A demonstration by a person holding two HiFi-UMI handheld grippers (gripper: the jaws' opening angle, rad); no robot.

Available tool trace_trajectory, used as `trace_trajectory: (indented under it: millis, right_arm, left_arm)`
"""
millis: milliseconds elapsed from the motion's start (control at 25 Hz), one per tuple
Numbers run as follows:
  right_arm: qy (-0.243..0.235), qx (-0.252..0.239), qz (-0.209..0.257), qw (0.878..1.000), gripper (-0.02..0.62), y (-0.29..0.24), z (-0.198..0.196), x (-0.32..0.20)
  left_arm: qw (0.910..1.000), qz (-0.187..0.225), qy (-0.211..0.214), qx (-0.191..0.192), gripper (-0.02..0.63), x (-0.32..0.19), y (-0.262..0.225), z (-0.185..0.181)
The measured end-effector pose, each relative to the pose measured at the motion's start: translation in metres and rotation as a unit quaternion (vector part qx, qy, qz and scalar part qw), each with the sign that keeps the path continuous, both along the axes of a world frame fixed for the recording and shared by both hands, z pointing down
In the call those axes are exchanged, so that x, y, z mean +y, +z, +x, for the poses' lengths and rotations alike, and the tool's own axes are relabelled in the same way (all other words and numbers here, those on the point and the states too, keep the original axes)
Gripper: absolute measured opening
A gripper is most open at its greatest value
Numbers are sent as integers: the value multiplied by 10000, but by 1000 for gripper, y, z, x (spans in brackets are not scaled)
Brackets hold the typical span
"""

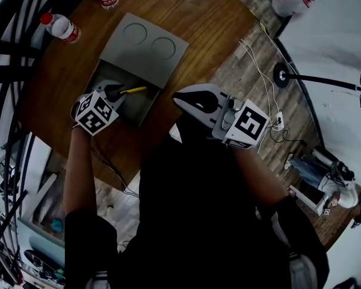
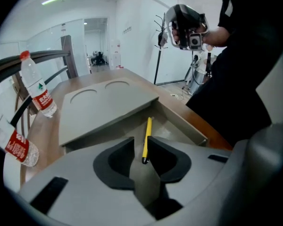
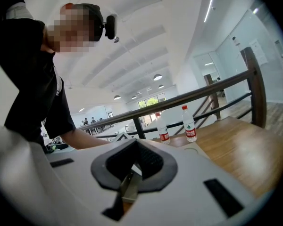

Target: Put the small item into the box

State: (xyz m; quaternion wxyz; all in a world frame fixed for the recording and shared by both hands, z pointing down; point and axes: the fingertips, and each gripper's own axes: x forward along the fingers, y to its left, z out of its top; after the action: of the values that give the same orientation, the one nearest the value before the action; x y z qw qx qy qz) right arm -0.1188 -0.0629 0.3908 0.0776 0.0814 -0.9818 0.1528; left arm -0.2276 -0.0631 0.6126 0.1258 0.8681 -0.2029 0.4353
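Head view: lid half covers box, bottles beyond.

Slim yellow pen at frame centre, near end between the left gripper's parted jaws, open grey box behind.

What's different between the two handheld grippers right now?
The left gripper reaches down into the open box, while the right gripper is held back by the person's body, away from the box. The left gripper's jaws stand apart around the end of the yellow pen; the right gripper's jaws are together with nothing between them. Both are grey and carry a marker cube.
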Motion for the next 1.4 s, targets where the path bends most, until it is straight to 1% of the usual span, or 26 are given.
trace_trajectory:
  millis: [120, 200, 280, 320, 400, 440, 520, 560, 640, 720, 800, 840, 880, 920, 960, 1080, 1160, 1200, 1240, 1280, 1320, 1360, 1400]
  right_arm:
    - [-192, -110, 79, 9997, 9, -7, -8, -1]
    - [-333, -184, 152, 9992, 9, -16, -11, -2]
    - [-460, -259, 240, 9983, 9, -27, -15, -4]
    - [-555, -309, 287, 9976, 9, -31, -17, -6]
    - [-891, -471, 382, 9942, 9, -39, -26, -10]
    - [-1105, -570, 421, 9913, 9, -43, -31, -11]
    - [-1492, -711, 559, 9847, 9, -53, -39, -9]
    - [-1649, -745, 689, 9811, 9, -59, -40, -8]
    - [-1921, -839, 933, 9733, 9, -73, -38, -6]
    - [-2048, -1006, 1097, 9674, 9, -91, -31, -10]
    - [-1968, -1087, 1338, 9652, 9, -106, -21, -20]
    - [-1947, -1125, 1395, 9643, 9, -112, -14, -25]
    - [-1981, -1202, 1371, 9631, 9, -118, -7, -29]
    - [-2063, -1311, 1296, 9610, 9, -124, 0, -32]
    - [-2175, -1426, 1208, 9580, 9, -129, 6, -35]
    - [-2628, -1591, 1021, 9461, 9, -133, 22, -35]
    - [-2949, -1581, 956, 9375, 9, -129, 32, -34]
    - [-3104, -1596, 952, 9323, 9, -129, 37, -32]
    - [-3258, -1622, 948, 9266, 9, -128, 41, -30]
    - [-3405, -1655, 923, 9210, 9, -128, 46, -28]
    - [-3536, -1691, 877, 9158, 9, -128, 52, -24]
    - [-3645, -1721, 828, 9114, 9, -127, 58, -20]
    - [-3732, -1737, 799, 9078, 9, -127, 64, -16]
  left_arm:
    - [9971, 348, -587, 342, 81, -5, -31, -11]
    - [9918, 698, -903, 573, 66, -8, -61, -12]
    - [9839, 983, -1188, 902, 52, -9, -95, -10]
    - [9789, 1116, -1349, 1053, 46, -9, -111, -9]
    - [9659, 1424, -1742, 1278, 35, -9, -141, -12]
    - [9593, 1567, -1932, 1336, 29, -8, -154, -14]
    - [9501, 1777, -2185, 1343, 23, -1, -173, -12]
    - [9459, 1858, -2293, 1351, 18, 3, -181, -8]
    - [9342, 2008, -2570, 1446, 17, 10, -198, 5]
    - [9214, 2143, -2857, 1533, 15, 17, -214, 20]
    - [9129, 2255, -3054, 1496, 15, 24, -226, 40]
    - [9089, 2309, -3136, 1490, 15, 27, -231, 50]
    - [9028, 2375, -3239, 1538, 15, 30, -238, 60]
    - [8935, 2457, -3378, 1648, 15, 32, -247, 68]
    - [8807, 2552, -3555, 1812, 15, 35, -256, 75]
    - [8328, 2805, -4150, 2358, 15, 51, -282, 92]
    - [8040, 2945, -4460, 2607, 15, 64, -293, 101]
    - [7869, 3027, -4608, 2770, 15, 70, -299, 104]
    - [7660, 3111, -4770, 2982, 15, 77, -304, 105]
    - [7432, 3183, -4936, 3206, 15, 84, -307, 107]
    - [7227, 3232, -5092, 3376, 15, 92, -309, 108]
    - [7082, 3258, -5226, 3453, 15, 101, -307, 111]
    - [6995, 3271, -5330, 3458, 15, 108, -305, 114]
